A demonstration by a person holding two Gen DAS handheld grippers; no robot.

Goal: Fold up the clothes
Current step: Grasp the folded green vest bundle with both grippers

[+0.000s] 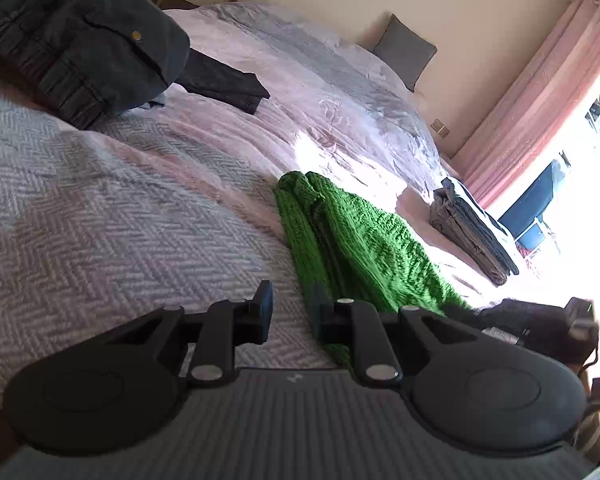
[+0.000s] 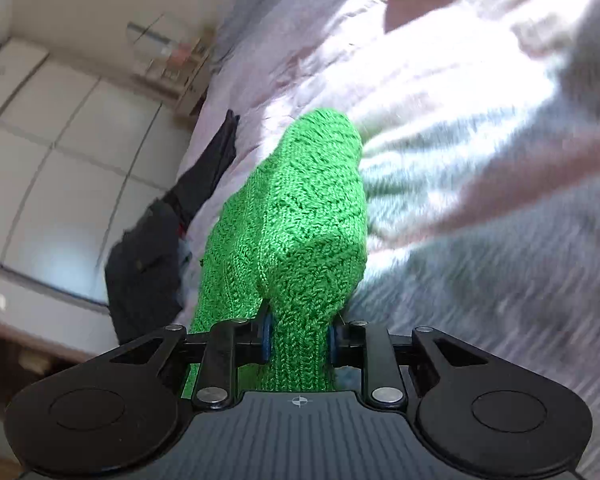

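A green knitted garment [image 1: 352, 236] lies bunched on the bed, running from the middle toward the lower right. My left gripper [image 1: 290, 308] is open and empty, its right finger at the garment's near edge. In the right wrist view my right gripper [image 2: 299, 338] is shut on a fold of the green knit [image 2: 300, 216], which rises lifted in front of the camera. The right gripper's dark body [image 1: 540, 328] shows at the right edge of the left wrist view.
The bed has a grey herringbone blanket [image 1: 100, 220] and a pink quilt [image 1: 300, 80]. Dark trousers [image 1: 80, 36] are piled at the far left, a folded dark piece [image 1: 224, 84] beside them, a folded stack [image 1: 472, 228] at the right. White wardrobe [image 2: 60, 160] stands left.
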